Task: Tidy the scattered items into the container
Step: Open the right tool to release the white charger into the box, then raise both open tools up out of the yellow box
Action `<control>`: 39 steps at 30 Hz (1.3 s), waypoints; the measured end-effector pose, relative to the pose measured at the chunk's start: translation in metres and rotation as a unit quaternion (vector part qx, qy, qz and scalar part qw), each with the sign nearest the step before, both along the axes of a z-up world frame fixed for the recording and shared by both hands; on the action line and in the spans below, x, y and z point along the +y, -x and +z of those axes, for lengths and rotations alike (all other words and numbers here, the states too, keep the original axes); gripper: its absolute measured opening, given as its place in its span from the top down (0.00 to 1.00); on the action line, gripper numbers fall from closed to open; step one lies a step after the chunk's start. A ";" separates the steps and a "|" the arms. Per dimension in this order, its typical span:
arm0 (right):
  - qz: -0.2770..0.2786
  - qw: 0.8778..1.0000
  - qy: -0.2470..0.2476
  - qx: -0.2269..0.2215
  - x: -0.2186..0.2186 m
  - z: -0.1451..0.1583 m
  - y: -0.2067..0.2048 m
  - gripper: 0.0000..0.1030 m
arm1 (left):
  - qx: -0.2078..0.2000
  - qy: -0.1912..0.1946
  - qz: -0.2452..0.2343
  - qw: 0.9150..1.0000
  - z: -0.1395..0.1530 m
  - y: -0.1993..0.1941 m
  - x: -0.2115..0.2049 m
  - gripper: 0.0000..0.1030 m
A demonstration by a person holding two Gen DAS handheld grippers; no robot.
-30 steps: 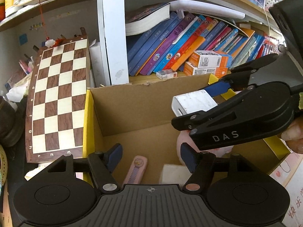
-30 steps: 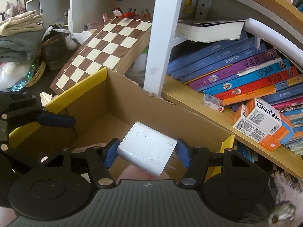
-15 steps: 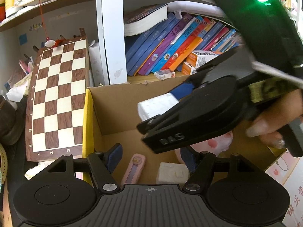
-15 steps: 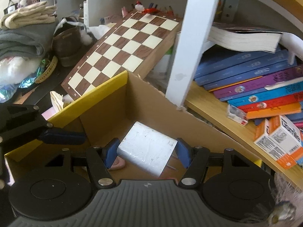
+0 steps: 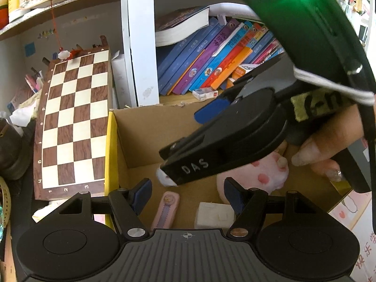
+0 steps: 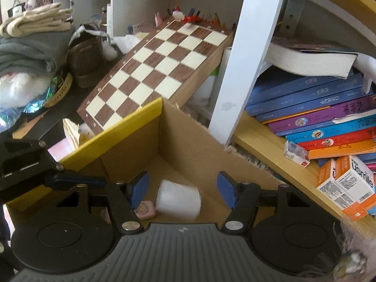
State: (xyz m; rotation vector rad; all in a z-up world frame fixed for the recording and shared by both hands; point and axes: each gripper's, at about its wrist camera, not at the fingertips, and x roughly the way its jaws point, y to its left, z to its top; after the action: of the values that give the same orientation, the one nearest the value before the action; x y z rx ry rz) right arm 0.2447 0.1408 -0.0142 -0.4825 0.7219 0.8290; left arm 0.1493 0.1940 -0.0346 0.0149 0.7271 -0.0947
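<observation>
An open cardboard box [image 5: 150,129] with a yellow rim holds a pink toy [image 5: 260,171], a pink cutter [image 5: 165,208] and a small white block [image 5: 215,215]. My right gripper [image 6: 182,189] is open above the box, and a white block [image 6: 178,198] drops blurred below its fingers; part of it shows in the left wrist view [image 5: 164,178]. The pink cutter also shows in the right wrist view [image 6: 145,208]. My left gripper [image 5: 186,193] is open and empty at the box's near edge. The right gripper [image 5: 235,138] crosses over the box there.
A chessboard [image 5: 68,119] leans left of the box. A shelf of books [image 5: 211,54] and small cartons [image 6: 350,185] stands behind it, with a white upright post [image 5: 141,47]. Folded cloths and a bag [image 6: 35,47] lie at far left.
My right gripper opened and let go of the white block, which is falling into the box. It also moved left and lower over the box. The left gripper stayed put.
</observation>
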 end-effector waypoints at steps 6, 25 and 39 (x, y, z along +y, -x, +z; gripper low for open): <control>-0.013 1.000 -0.010 -0.004 -0.013 0.013 0.009 0.39 | -0.008 -0.003 0.002 1.000 0.007 0.007 -0.002 0.33; -0.096 0.995 -0.029 -0.016 -0.082 0.041 0.062 0.28 | -0.018 -0.017 0.048 0.999 0.026 0.043 0.000 0.16; -0.165 0.986 -0.033 -0.017 -0.123 0.047 0.106 0.03 | -0.020 -0.022 0.041 0.999 0.035 0.070 -0.019 0.09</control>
State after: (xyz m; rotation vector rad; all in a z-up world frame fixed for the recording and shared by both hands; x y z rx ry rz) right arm 0.1388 0.0173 0.0330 -0.3050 0.7156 0.5310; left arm 0.0789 0.1751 0.0000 0.0292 0.6885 0.0012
